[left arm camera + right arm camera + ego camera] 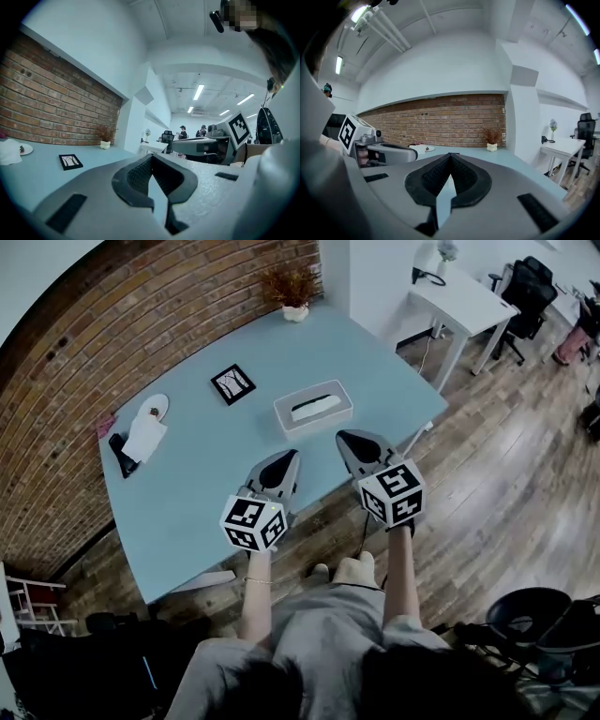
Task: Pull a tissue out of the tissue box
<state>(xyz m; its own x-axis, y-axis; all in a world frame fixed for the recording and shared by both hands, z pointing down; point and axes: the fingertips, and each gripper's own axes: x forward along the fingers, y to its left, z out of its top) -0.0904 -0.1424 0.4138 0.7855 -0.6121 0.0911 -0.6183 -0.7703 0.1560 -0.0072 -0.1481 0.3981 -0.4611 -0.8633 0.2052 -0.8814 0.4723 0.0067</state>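
Biggest thing first: the brick wall [112, 324] curves down the whole upper left of the head view, and the blue table [206, 493] runs right along it, so that side is tight. The wood floor [506, 474] fills the right and lower right, and that's where the free space is. A white desk [459, 296] with a black office chair [527, 287] sits in the upper right, well apart from the table.

The tissue box [313, 409] is a bit above the centre of the frame. It sits flat on the table, closer to the right-hand edge than to the wall, with a tissue [316, 408] showing in the slot on top. There's bare tabletop all round it.

Both claws hang over the table's near edge, just below the box in the frame. The left claw [288, 457] points up toward the box's lower side and the right claw [350, 437] is near its lower right corner. Neither is touching the box. Both are closed, tips pressed together with nothing between them, and each claw's own view shows that clearly.

The small stuff is off to the left: a black picture frame [232, 383] and a white plate [155, 407] with a napkin [143, 437] just below it. A little potted plant [294, 292] stands at the table's far corner, top centre.
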